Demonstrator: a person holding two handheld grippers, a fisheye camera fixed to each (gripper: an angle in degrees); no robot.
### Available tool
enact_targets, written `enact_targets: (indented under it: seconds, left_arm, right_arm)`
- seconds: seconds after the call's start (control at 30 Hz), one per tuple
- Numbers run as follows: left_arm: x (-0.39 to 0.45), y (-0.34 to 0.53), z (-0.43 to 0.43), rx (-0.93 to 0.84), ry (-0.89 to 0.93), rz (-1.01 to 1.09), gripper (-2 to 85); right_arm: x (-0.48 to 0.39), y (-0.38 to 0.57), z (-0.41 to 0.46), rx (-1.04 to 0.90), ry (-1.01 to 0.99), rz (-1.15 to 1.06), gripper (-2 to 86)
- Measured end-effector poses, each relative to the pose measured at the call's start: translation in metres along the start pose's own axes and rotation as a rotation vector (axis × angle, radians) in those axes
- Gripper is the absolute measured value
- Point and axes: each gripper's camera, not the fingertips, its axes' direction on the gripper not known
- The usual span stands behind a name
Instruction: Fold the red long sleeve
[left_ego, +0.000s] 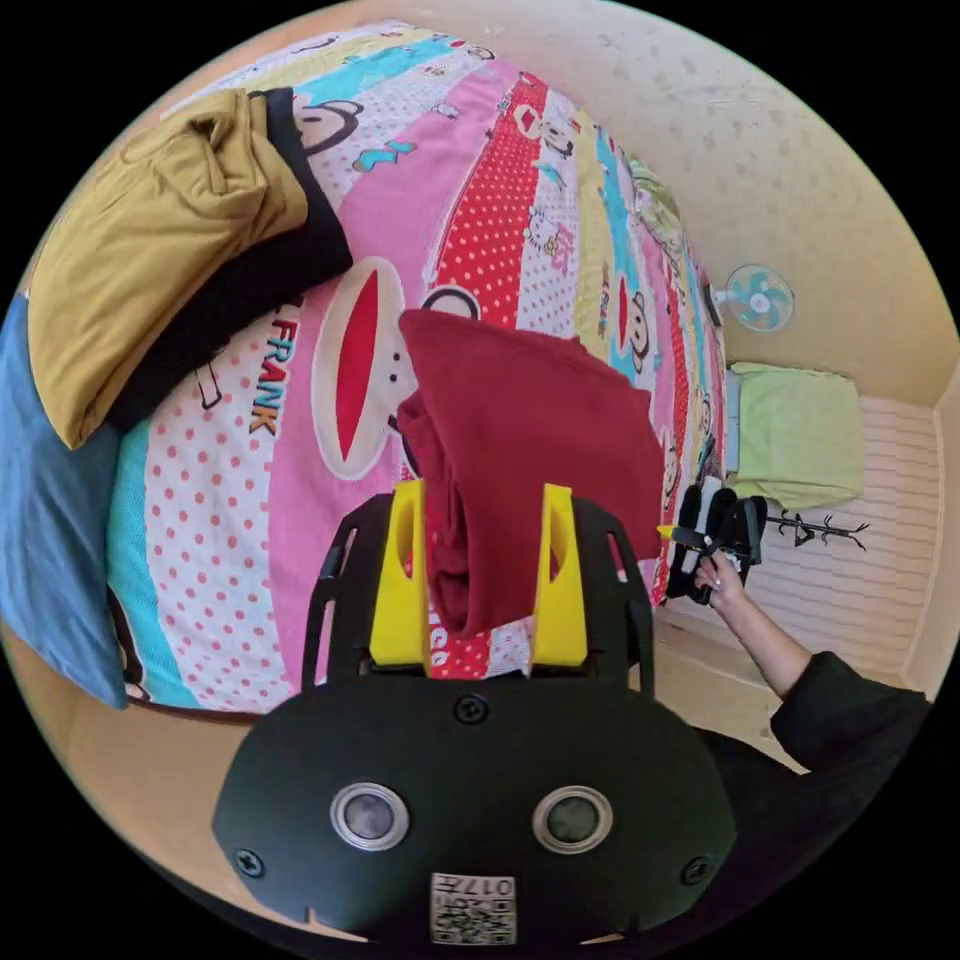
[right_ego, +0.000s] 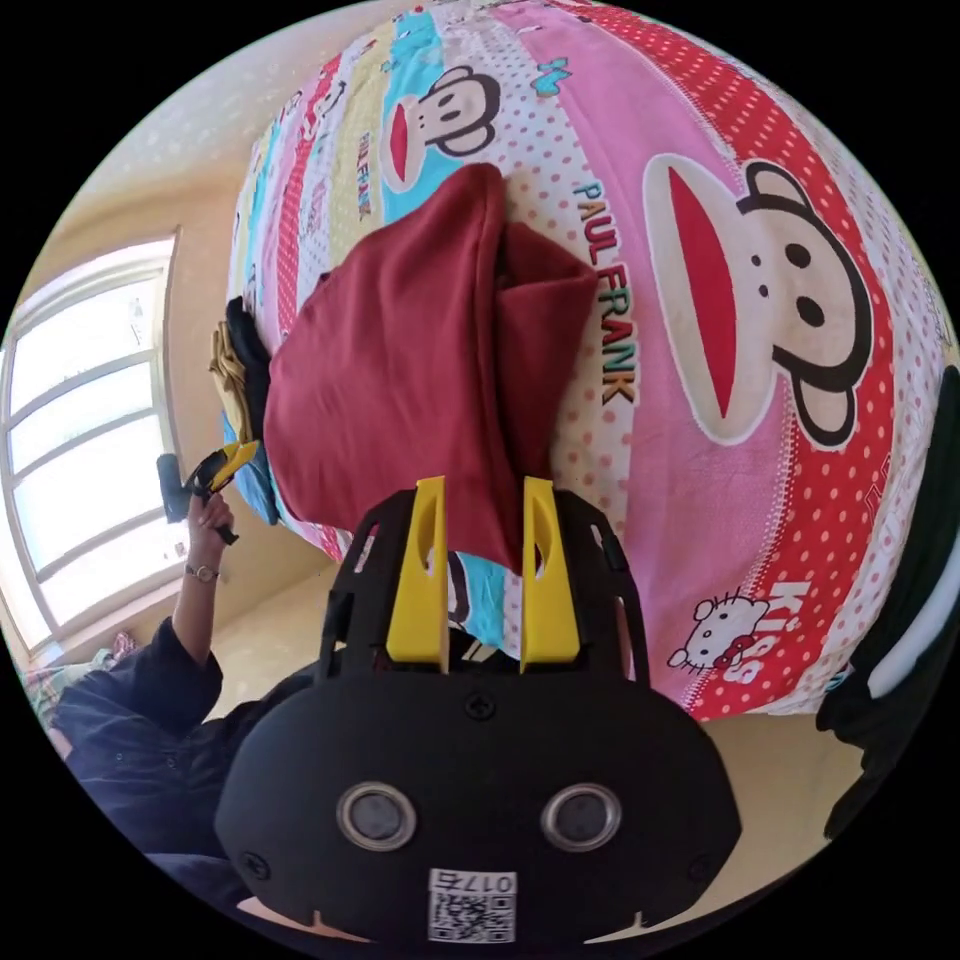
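Red shirt (left_ego: 530, 430) hangs over the bed (left_ego: 200, 520), stretched between both grippers, long axis running gripper to gripper, bulk draping down toward the sheet. Soft matte knit, folded in loose layers, a thick bunched roll at one end.

Left gripper (left_ego: 485, 590): yellow jaws apart, bunched end of the shirt sits between them; can't tell if both press on it. Right gripper (right_ego: 483, 580): jaws apart, a pointed corner of the shirt hangs between them; grip also unclear.

Sheet is dotted cartoon-monkey print, reads "PAUL FRANK" (right_ego: 608, 290). Mustard-and-black jacket (left_ego: 170, 250) lies on the bed, well apart. Small fan (left_ego: 758, 297) on the wall.
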Motion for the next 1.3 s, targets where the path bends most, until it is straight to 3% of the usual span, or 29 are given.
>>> enact_targets:
  seconds: [0.13,0.23,0.33,0.47,0.53,0.63,0.7,0.83,0.9,1.0,1.13,1.3]
  left_arm:
    - [0.007,0.048,0.052,-0.173,0.013,0.040,13.5]
    - [0.012,0.065,0.054,-0.156,-0.011,0.061,3.8]
    - [0.004,0.061,0.050,-0.196,0.009,0.045,2.9]
    - [-0.028,0.062,0.032,-0.172,0.164,-0.107,5.2]
    - [-0.042,0.070,0.022,-0.089,0.176,-0.208,11.1]
    - [-0.055,0.082,0.018,0.034,0.310,-0.282,17.4]
    - [-0.055,0.084,0.028,0.046,0.363,-0.292,17.5]
    - [-0.047,0.079,0.069,-0.035,0.368,-0.395,15.5]
    - [-0.047,0.081,0.073,-0.042,0.307,-0.489,11.2]
    - [-0.036,0.086,0.057,0.036,0.401,-0.526,6.7]
    - [0.038,0.078,0.009,0.106,0.340,-0.260,5.6]
    - [0.178,0.060,0.002,0.063,0.190,0.228,5.3]
  right_arm:
    - [-0.002,0.024,0.015,-0.028,0.015,-0.060,4.6]
    - [-0.001,0.049,-0.011,0.048,0.077,-0.026,3.7]
    - [0.010,0.063,0.007,-0.006,0.166,0.004,3.5]
    - [0.010,0.058,0.039,-0.099,0.267,0.067,4.2]
    - [0.010,0.060,0.035,-0.053,0.283,0.195,5.0]
    - [-0.008,0.084,0.013,0.181,0.345,0.358,7.1]
    - [-0.042,0.095,0.007,0.352,0.267,0.272,6.9]
    - [-0.108,0.067,0.043,0.296,0.290,-0.095,5.0]
    - [-0.128,0.045,0.091,0.158,0.374,-0.271,3.5]
    - [-0.112,0.034,0.172,-0.110,0.554,-0.335,1.7]
    - [-0.108,0.063,0.160,-0.035,0.605,-0.427,1.0]
    - [-0.042,0.135,0.075,0.090,0.370,-0.239,0.7]
